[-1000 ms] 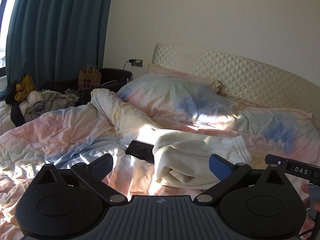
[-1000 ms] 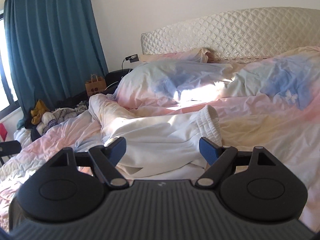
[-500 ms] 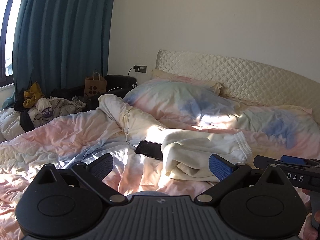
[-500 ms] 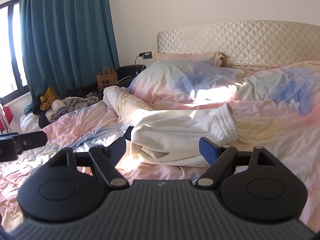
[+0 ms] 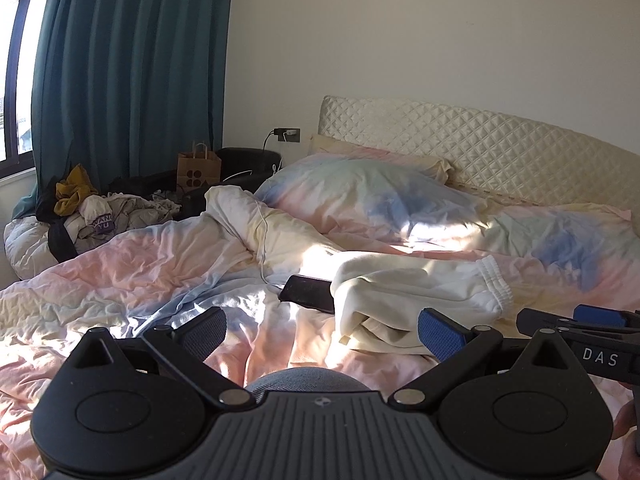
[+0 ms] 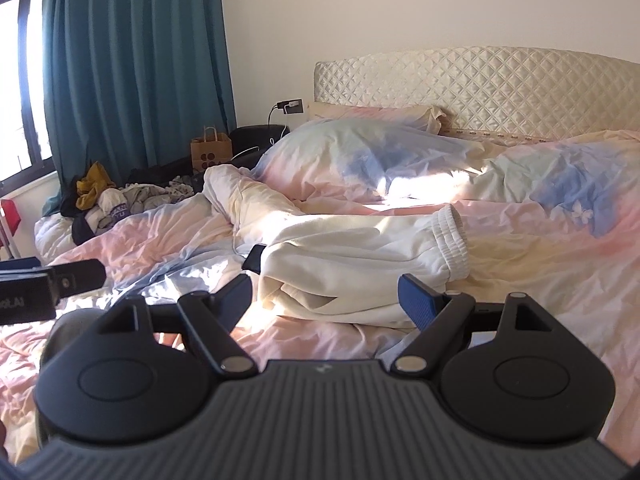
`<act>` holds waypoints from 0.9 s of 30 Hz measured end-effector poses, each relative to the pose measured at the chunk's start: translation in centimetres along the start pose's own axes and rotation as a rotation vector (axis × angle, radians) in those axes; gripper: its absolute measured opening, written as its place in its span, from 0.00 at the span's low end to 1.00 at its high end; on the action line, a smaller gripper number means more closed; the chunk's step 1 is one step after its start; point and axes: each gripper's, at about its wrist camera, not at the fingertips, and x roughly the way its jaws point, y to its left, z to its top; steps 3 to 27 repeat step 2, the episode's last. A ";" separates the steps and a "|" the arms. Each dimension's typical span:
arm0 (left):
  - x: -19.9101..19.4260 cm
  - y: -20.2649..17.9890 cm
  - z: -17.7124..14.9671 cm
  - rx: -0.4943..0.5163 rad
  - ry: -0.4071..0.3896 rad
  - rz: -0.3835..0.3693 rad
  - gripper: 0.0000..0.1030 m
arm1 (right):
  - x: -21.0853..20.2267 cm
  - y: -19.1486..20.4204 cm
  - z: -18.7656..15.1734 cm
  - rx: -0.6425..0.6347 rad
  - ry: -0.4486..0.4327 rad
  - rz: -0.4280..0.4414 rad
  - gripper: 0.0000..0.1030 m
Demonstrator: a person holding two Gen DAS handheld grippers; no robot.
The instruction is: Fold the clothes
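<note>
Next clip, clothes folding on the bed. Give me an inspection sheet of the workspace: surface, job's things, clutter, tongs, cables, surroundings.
Surface: bed with a rumpled pastel tie-dye duvet, sunlit in patches.
Job's things: cream sweatpants, folded over, lying on the duvet, elastic cuff toward the headboard side.
Clutter: black phone partly under the sweatpants; heap of clothes at the far left; brown paper bag.
Tongs: left tongs open, empty, short of the sweatpants; right tongs open, empty, short of them too.
Cables: thin white cable running over the duvet toward the phone; charger in the wall socket.
Surroundings: quilted cream headboard, teal curtain, window, pillows.
</note>
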 end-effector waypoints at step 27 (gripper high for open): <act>0.1 0.0 0.0 0.002 0.001 0.001 1.00 | -0.1 0.0 0.0 -0.001 -0.003 -0.003 0.80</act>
